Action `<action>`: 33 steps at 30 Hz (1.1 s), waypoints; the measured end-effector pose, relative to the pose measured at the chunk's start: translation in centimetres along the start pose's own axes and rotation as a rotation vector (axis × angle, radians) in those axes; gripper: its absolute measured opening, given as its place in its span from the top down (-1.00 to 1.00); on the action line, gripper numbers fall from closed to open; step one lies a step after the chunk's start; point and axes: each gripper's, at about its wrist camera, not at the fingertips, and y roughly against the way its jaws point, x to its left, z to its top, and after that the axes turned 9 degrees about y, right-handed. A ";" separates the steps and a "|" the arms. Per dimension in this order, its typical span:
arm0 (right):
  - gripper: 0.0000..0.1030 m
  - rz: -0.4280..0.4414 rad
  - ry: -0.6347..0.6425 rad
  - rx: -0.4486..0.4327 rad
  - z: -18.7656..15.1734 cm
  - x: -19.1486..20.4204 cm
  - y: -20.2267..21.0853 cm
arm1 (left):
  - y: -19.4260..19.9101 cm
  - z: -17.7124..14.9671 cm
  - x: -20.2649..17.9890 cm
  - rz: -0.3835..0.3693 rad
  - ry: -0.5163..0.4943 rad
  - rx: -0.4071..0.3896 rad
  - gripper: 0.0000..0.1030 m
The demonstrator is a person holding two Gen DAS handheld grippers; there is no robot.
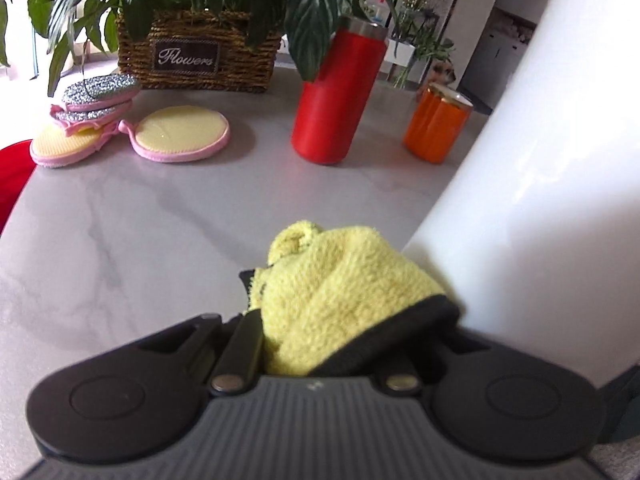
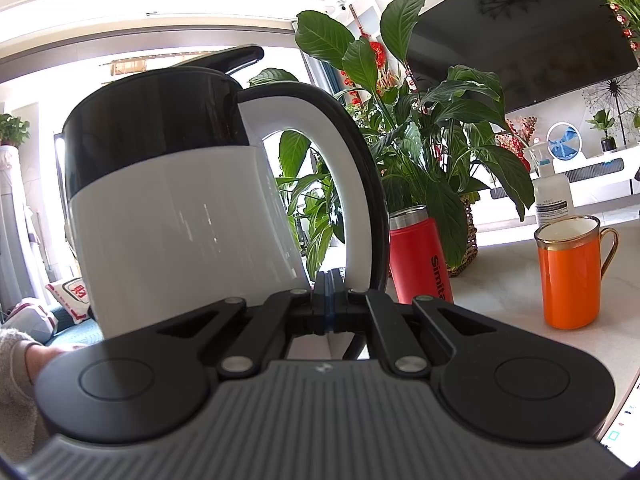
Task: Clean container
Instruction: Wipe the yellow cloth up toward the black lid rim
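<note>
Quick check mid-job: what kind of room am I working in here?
Most likely a home living or dining area, not a lab. A big wall television hangs behind potted plants, and the marble-look table holds a "Flowers" basket, scrub pads and an orange mug.

Fluffy yellow terry cloth (image 1: 332, 300) lies against the glossy white plastic kettle (image 2: 180, 232); behind it stands a rough woven wicker basket (image 1: 200, 54).

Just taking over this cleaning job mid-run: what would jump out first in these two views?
The white kettle with its black lid fills the right wrist view, the shut right claw sitting at the foot of its handle. In the left view, the left claw clamps a yellow cloth against the kettle's white wall. Behind stand a red flask and an orange mug.
</note>
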 end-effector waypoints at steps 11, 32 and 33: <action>0.95 0.260 -0.150 0.100 1.5 -4.7 -3.4 | 4.7 -2.0 -2.6 -0.032 -0.175 -0.127 0.88; 0.84 -0.159 -0.201 -0.084 6.7 1.5 2.2 | 11.3 1.6 -3.5 -0.208 -0.079 -0.381 0.86; 0.82 -0.228 -0.196 -0.108 6.8 2.5 3.0 | 11.6 1.8 -3.5 -0.221 -0.072 -0.395 0.86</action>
